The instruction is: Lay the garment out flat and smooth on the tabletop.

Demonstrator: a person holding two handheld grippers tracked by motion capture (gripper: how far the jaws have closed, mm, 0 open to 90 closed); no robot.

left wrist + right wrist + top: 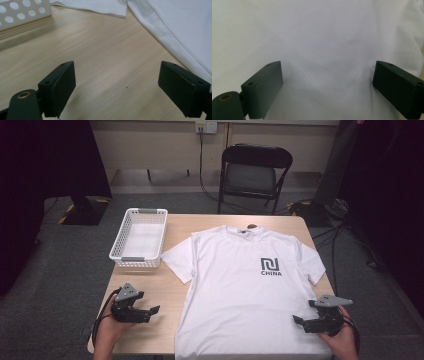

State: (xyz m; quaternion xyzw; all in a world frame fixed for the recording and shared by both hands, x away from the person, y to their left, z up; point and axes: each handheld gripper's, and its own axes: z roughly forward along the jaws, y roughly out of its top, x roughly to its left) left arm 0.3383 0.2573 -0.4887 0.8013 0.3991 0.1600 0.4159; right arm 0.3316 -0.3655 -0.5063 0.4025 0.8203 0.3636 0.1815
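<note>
From the high view, a white T-shirt (247,290) lies flat and face up on the bench (165,305), collar away from me, hem at the near edge, with a white perforated basket (139,238) to its left. My left tongs (152,311) hover over bare wood just beside the shirt's left side; my right tongs (298,321) sit at its lower right corner. In the left gripper view, my jaws stand wide apart, nothing between them, the shirt's side seam (170,40) near. In the right gripper view, my jaws gape over white fabric (324,45), released. I judge folding has not begun; next I must close on both lower edges.
</note>
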